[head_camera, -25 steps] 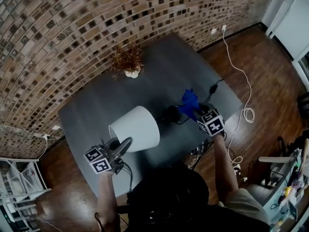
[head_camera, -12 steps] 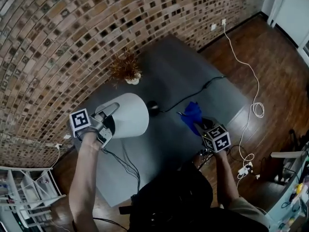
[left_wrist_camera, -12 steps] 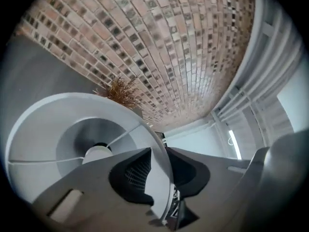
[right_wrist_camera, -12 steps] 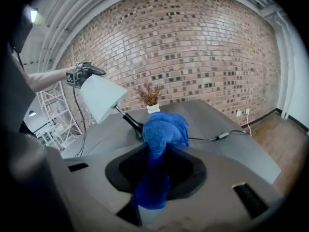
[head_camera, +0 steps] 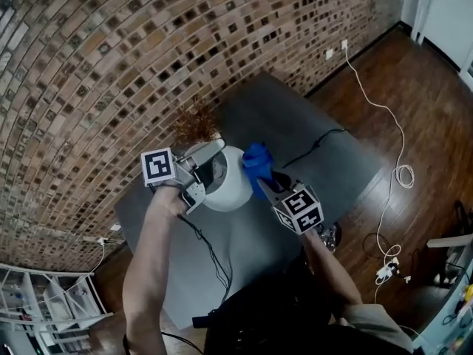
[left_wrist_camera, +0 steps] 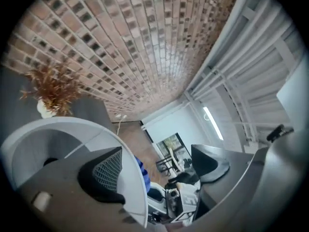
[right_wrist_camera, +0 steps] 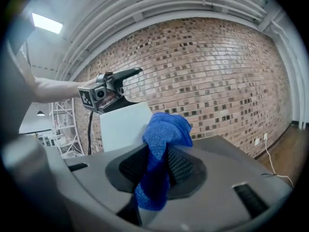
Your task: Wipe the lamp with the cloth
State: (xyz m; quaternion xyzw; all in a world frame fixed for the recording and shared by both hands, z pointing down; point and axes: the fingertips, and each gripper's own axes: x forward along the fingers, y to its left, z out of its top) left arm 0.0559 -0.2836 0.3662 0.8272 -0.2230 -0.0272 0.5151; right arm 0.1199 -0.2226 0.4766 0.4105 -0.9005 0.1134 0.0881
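The grey table [head_camera: 325, 161] fills mid-frame in the head view. The lamp [head_camera: 230, 187] is over its centre and looks about upright to me, long axis running up-down, shade's open top facing the camera, base hidden. My left tongs [head_camera: 211, 165] have just been opening and now stand wide, the shade's rim between them but not pinched, I'd guess to free it for wiping. My right tongs [head_camera: 267, 186] are clamped on the blue cloth [head_camera: 256, 160] just right of the shade, ready to rub.

Lamp [head_camera: 233, 191] w/ white shade is standing upright, its base hidden under the shade in the head view. Blue cloth [head_camera: 256, 161], bunched up, is sitting pinched btwn the right gripper [right_wrist_camera: 155, 168] jaws, hovering just beside the shade's side — contact unclear
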